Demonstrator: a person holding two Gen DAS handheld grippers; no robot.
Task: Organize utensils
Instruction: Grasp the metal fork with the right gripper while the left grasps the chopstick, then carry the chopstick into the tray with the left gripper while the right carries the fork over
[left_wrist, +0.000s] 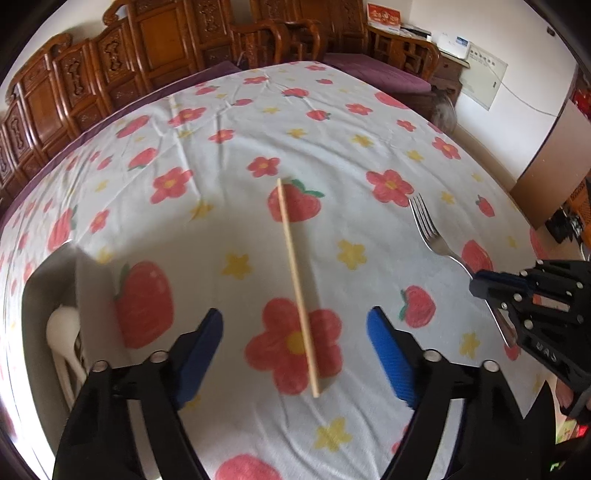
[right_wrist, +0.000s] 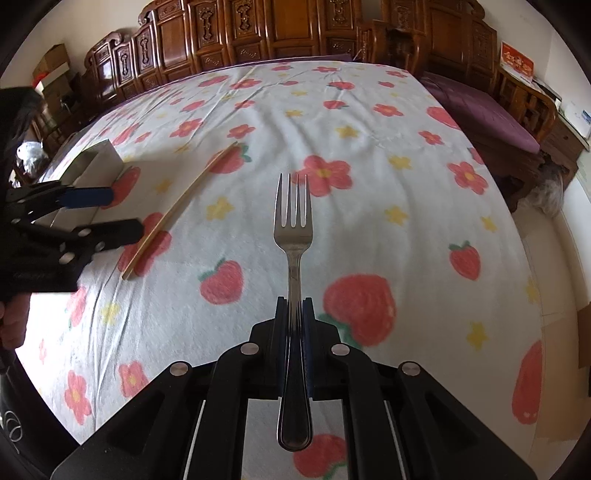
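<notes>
Two wrist fisheyes, each looking steeply down along its own fingers, close over the flowered tablecloth; both share the chopstick, fork and carved wooden screen.

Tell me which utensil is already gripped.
The fork: the right gripper is shut on its handle. The chopstick lies loose on the cloth, between the open left gripper's fingers, untouched.

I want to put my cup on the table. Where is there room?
The far half of the flowered tablecloth, beyond the chopstick and toward the carved wooden chairs, is bare. So is the cloth right of the fork. It is crowded near the metal utensil holder, where the left hand-held gripper hangs open over the chopstick.
</notes>
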